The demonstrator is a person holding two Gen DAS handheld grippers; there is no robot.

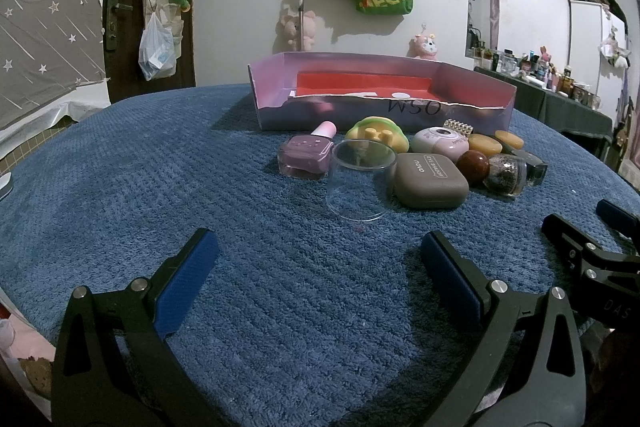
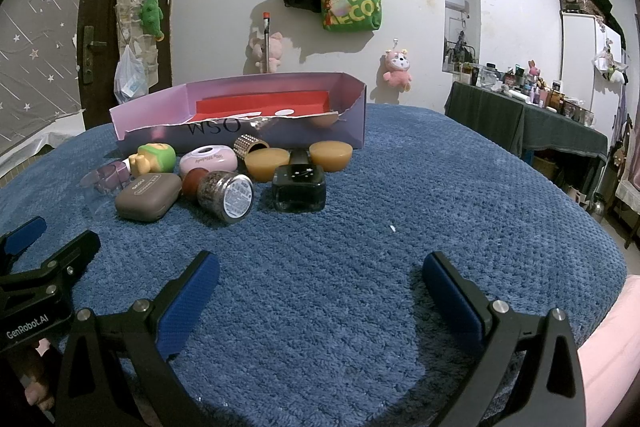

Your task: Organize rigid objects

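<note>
At the bottom of each wrist view, the left gripper (image 1: 318, 267) and the right gripper (image 2: 320, 287) hover with blue pads spread wide, holding nothing, above the blue textured towel (image 1: 160, 187). Mid-frame lies a cluster: a clear plastic cup (image 1: 357, 181) on its side, touching a grey-brown rounded eyeshadow case (image 1: 430, 181); a lilac nail-polish bottle (image 1: 306, 155); a glitter-filled jar (image 2: 228, 197); a black square bottle (image 2: 299, 187). Behind them stands the open lavender cardboard box with red lining (image 1: 380, 87).
</note>
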